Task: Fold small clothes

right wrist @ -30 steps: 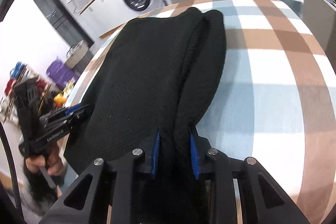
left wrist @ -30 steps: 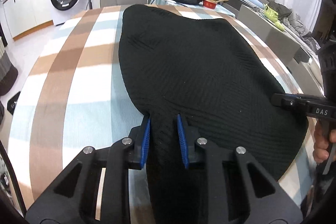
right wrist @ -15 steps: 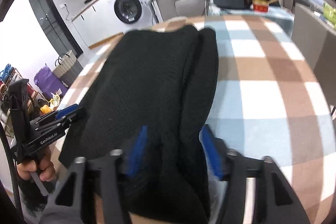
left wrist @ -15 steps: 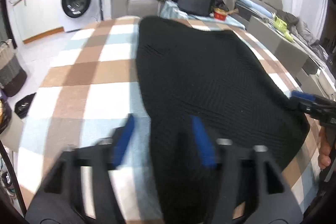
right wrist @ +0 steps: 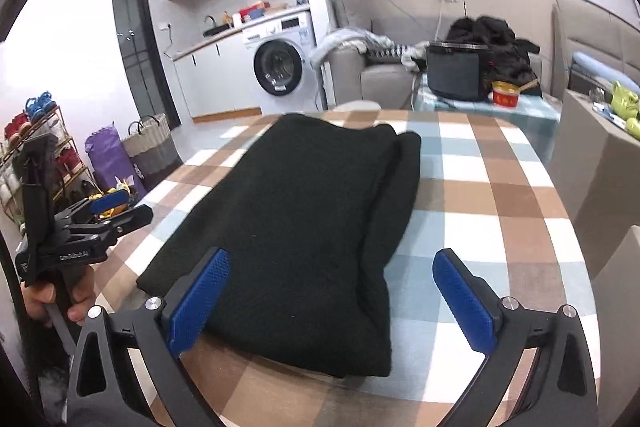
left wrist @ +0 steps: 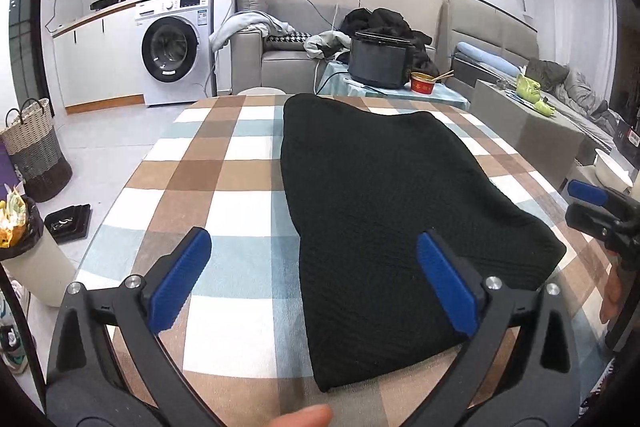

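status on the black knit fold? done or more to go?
Done: the black knit garment lies flat on the checked tablecloth as a folded oblong, doubled edge on its right. In hand: nothing; left gripper and right gripper have just been opening, with nothing pinched. Left: perhaps another fold across; I can't tell whether one is planned.

Black garment [left wrist: 384,211]; brown-blue-white checked tablecloth [left wrist: 224,187]

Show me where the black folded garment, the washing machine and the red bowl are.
black folded garment [left wrist: 384,211]: left wrist view, middle of its top surface.
washing machine [left wrist: 170,49]: left wrist view, round door glass.
red bowl [right wrist: 505,94]: right wrist view, front of its side wall.
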A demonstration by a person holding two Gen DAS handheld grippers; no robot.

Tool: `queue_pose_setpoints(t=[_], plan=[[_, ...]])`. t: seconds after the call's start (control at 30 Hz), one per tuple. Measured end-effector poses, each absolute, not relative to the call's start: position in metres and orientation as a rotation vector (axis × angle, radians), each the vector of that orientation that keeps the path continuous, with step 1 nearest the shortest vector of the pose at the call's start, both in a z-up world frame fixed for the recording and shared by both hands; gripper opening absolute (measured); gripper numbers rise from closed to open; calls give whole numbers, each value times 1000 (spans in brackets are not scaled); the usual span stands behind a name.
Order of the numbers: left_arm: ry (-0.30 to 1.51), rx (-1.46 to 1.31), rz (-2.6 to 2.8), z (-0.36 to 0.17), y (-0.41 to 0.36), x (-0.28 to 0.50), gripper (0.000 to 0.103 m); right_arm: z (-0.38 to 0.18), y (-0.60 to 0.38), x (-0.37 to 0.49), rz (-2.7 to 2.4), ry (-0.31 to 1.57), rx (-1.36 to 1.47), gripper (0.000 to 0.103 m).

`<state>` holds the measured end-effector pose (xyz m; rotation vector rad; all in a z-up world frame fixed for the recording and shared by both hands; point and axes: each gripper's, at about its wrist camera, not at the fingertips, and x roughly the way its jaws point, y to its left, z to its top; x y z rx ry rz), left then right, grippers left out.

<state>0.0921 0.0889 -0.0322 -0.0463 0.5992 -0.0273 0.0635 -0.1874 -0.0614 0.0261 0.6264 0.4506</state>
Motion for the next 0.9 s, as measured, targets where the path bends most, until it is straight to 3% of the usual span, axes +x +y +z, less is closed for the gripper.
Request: queue_pose_setpoints(t=[0.9], plan=[[531, -17, -14, -38, 85, 64, 102, -72, -182, 49, 455, 511, -3, 103]])
